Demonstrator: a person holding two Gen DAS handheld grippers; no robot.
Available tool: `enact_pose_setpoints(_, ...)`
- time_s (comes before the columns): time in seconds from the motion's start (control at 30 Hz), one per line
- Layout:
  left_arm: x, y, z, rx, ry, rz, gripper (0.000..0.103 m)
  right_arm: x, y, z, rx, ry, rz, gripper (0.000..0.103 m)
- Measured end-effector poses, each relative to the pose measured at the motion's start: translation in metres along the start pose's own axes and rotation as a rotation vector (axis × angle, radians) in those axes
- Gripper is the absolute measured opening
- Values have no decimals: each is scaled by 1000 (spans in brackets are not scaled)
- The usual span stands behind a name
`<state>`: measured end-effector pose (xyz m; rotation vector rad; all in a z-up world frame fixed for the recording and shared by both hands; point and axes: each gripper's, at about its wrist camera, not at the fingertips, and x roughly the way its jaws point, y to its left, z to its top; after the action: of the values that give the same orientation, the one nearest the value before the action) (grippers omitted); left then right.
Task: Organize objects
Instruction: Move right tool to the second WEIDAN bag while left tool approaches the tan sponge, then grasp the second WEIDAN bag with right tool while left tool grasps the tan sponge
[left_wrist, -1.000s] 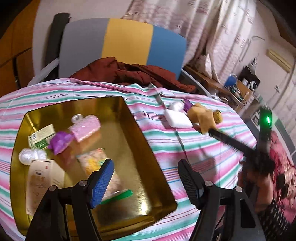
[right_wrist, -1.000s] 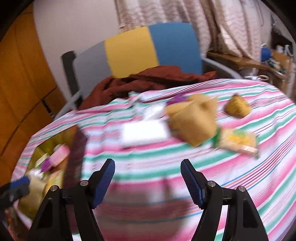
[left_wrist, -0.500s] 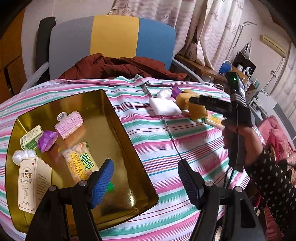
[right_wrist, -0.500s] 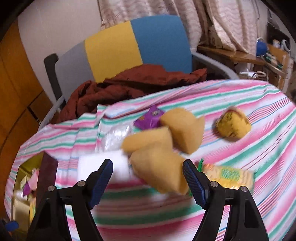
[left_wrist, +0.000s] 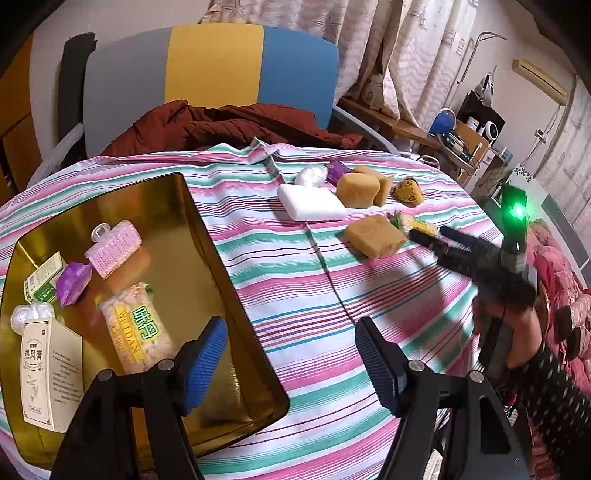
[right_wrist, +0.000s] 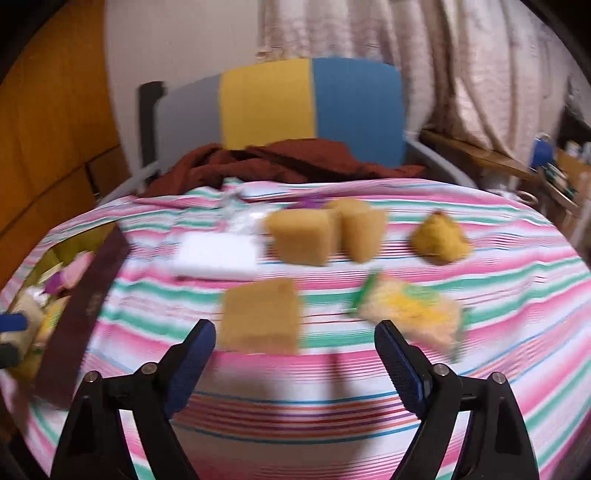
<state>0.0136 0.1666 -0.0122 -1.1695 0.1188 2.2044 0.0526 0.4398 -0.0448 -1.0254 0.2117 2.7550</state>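
A gold tray (left_wrist: 207, 236) on the striped table holds several small packets, among them a snack pack (left_wrist: 136, 332) and a pink case (left_wrist: 114, 247). My left gripper (left_wrist: 291, 358) is open and empty over the tray's right rim. On the cloth lie a tan sponge block (right_wrist: 260, 319), two more tan blocks (right_wrist: 299, 240), a white block (right_wrist: 218, 254), a yellow lump (right_wrist: 439, 240) and a yellow-green snack pack (right_wrist: 410, 310). My right gripper (right_wrist: 295, 354) is open and empty just in front of the near tan block; it also shows in the left wrist view (left_wrist: 439, 236).
A grey, yellow and blue chair (left_wrist: 210, 70) with a dark red garment (left_wrist: 229, 125) stands behind the table. A white wad (left_wrist: 312, 175) and a purple wrapper (left_wrist: 338, 170) lie at the back. Shelves with clutter (left_wrist: 461, 140) are at the right.
My right gripper has pulled back toward the near edge, and one tan block now lies apart from the other two, just ahead of its fingers. My left gripper has barely moved.
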Motion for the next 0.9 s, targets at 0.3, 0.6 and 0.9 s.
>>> enact_pose_setpoints(0.3, 3, -14, 1, 36, 13, 4, 73, 59, -59, 33, -286, 278, -13, 95)
enact_pose_setpoints(0.6, 8, -19, 5, 56, 34, 12, 73, 90, -72, 32, -324, 332, -19, 89)
enact_pose_setpoints(0.9, 33, -47, 30, 145, 63, -31, 73, 68, -67, 12, 4, 301, -69, 49)
